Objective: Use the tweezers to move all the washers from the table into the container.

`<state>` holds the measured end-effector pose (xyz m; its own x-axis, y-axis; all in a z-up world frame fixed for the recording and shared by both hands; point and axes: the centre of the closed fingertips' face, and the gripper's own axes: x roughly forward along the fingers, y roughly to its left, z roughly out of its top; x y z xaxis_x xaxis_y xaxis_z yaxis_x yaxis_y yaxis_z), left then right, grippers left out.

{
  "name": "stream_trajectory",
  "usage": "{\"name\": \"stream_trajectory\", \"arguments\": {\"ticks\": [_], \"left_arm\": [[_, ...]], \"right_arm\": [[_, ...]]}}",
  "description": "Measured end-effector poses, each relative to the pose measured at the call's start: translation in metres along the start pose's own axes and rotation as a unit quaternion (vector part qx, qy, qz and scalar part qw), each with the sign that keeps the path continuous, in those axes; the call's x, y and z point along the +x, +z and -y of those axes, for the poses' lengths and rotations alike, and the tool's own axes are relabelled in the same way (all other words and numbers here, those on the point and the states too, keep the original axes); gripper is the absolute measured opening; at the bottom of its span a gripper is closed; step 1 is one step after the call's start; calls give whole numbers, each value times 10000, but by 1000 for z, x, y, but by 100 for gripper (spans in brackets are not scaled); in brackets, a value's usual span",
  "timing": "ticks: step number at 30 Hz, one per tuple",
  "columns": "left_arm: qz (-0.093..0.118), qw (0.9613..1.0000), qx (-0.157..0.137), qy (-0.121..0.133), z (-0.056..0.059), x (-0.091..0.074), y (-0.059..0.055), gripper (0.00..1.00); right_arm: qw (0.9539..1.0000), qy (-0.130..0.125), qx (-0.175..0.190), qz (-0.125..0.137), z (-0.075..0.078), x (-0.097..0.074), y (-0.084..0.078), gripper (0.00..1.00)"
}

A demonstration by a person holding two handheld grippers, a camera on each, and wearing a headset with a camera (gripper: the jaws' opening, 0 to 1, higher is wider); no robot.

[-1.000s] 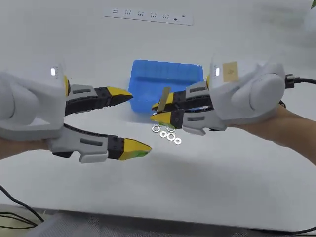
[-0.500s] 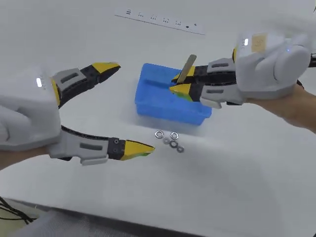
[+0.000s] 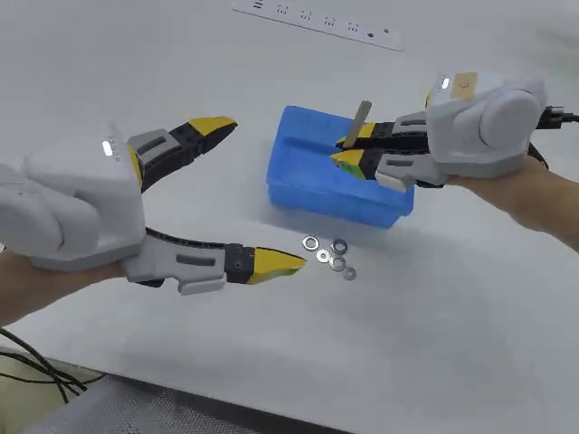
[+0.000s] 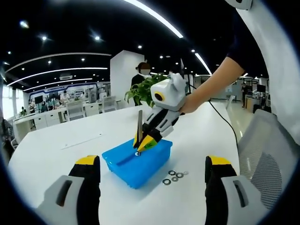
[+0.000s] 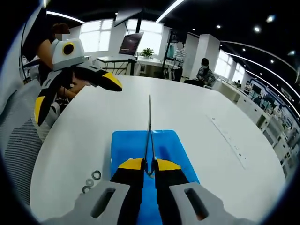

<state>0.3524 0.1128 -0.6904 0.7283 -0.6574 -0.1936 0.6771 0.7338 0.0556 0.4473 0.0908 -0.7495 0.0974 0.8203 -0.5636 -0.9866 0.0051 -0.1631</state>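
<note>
1. Steel washers [image 3: 330,257] lay in a small loose cluster on the white bench [image 3: 434,344], just beside the near wall of the container. None of that cluster was in it yet, so I judged the job unfinished.
2. The tweezers [image 3: 361,119] stood nearly upright over the container, with their lower end at about the level of its rim. That looked to me like the pose for letting a washer drop in, though the tips were too small for me to tell whether they held one.
3. The blue container [image 3: 330,201], a shallow open tray, sat right behind the washers, which made each carry a short one.
4. My right gripper [image 3: 346,154] was closed on the tweezers, its jaws almost together and the thin metal pinched between the yellow tips. I reckoned that grip was what squeezed the tool shut.
5. My left gripper [image 3: 256,193] hung wide open with nothing in it, off to the container's left side. One jaw tip was near the washers but touched none. I took it to be parked clear of the work, ready to steady the container if it slid.
6. A white power strip [image 3: 317,20] lay at the far edge of the bench, well apart from everything else.
</note>
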Motion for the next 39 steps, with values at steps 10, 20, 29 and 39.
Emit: {"name": "stream_trajectory", "arguments": {"ticks": [10, 20, 29, 39], "left_arm": [[-147, 9999, -34, 63, -4, -7, -9, 96], [-189, 9998, 30, -27, -5, -3, -5, 96], [-150, 9998, -33, -156, -4, 3, 2, 97], [-160, 9991, 186, -352, -23, 36, 15, 84]], "right_arm": [[10000, 52, 84, -1, -5, 14, -17, 10], [9998, 147, 109, -15, -8, 17, -17, 11], [10000, 64, -25, -72, -6, 9, -8, 8], [9998, 58, -168, -131, -8, -2, 3, 8]]}}
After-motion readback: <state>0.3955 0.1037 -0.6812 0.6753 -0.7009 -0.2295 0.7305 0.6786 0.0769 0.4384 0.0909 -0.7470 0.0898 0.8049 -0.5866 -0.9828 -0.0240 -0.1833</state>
